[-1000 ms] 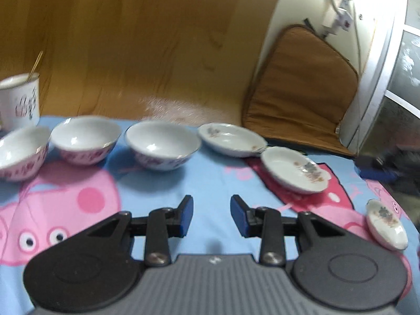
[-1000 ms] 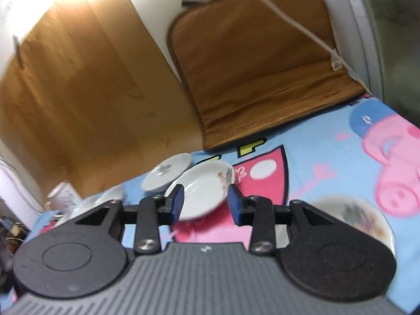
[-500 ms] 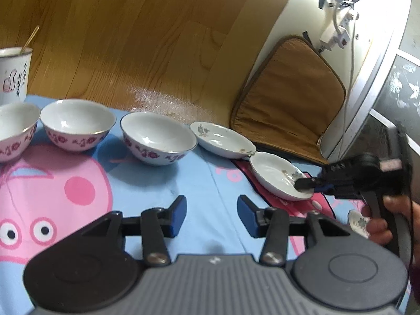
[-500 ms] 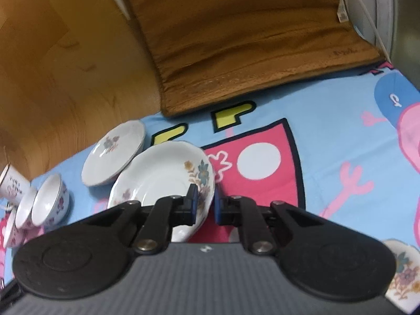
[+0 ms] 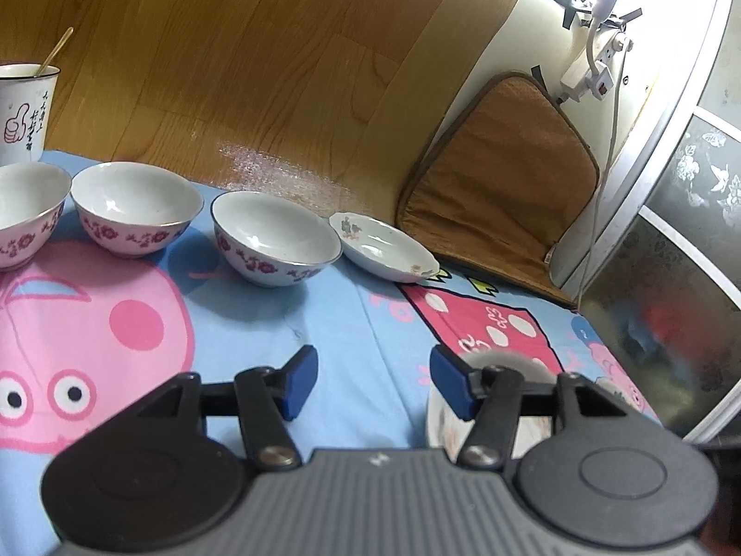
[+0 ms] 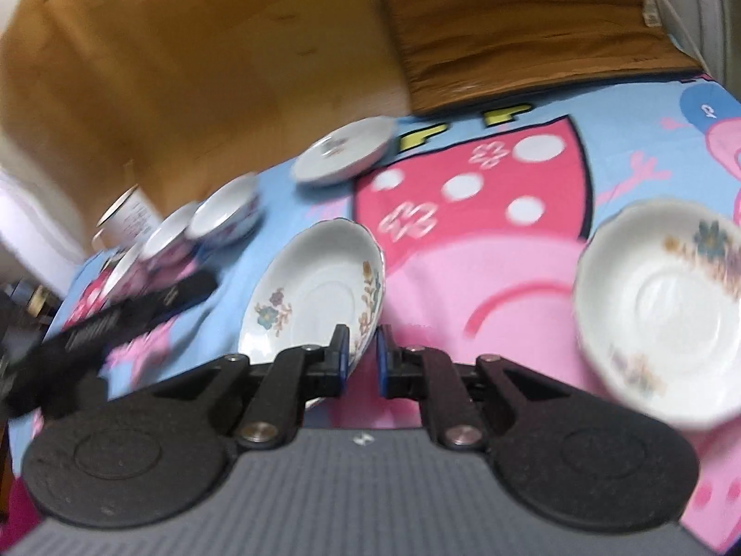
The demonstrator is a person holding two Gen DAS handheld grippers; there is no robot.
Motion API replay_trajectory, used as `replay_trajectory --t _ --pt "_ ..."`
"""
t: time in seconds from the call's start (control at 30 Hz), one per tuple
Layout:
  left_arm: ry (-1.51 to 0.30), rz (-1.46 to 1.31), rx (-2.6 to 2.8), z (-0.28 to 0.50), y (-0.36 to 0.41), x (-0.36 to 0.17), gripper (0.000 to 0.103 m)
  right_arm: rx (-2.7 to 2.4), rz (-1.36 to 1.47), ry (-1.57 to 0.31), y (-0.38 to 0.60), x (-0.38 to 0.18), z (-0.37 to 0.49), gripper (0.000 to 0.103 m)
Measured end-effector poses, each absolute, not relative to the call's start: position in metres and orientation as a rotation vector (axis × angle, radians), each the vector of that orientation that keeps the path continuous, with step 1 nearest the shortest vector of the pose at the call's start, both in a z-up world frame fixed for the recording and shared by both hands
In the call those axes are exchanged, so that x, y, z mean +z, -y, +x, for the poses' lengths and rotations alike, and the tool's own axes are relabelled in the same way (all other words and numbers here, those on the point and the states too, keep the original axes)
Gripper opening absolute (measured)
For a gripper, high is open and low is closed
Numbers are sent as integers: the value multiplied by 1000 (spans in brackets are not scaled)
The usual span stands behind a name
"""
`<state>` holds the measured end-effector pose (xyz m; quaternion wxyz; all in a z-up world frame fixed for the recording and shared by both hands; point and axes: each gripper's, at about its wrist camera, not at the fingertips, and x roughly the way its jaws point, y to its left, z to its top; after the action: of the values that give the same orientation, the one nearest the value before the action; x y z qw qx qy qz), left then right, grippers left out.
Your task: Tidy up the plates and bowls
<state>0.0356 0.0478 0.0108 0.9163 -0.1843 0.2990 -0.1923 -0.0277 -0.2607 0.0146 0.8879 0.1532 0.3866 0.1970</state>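
The flowered plate [image 6: 319, 296] is held by its rim in the right gripper [image 6: 360, 356]. Its two fingers are closed narrow on the edge, and the plate stands tilted above the cartoon cloth [image 6: 463, 278]. It looks like glazed china: stiff, smooth, probably slippery and easy to chip. I judge it light enough for an edge grip, but it can swing, so a firm hold on the rim and a slow move seem best.

A second plate [image 6: 667, 324] lies on the cloth to the right, and a third plate [image 6: 345, 150] lies further back. Three bowls [image 5: 278, 243] stand in a row beside a mug [image 5: 23, 111].

The left gripper [image 5: 373, 382] has just been opening. Its fingers stand half wide with nothing between them.
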Motion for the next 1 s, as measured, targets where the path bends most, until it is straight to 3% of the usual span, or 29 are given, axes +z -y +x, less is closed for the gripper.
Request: replay_trajectory --t 0.67,0.73,0.8,1.0 --pt "-715 -399 -527 18 -25 14 55 392 556 -691 276 -25 -58 29" --pt "-763 -372 -516 24 -11 9 47 408 563 -693 274 -27 -56 29" --pt "-756 -328 -513 22 2 6 32 408 553 -685 274 -27 -58 24" --pt "-762 -329 -528 17 17 14 22 376 544 -647 288 -25 -69 22"
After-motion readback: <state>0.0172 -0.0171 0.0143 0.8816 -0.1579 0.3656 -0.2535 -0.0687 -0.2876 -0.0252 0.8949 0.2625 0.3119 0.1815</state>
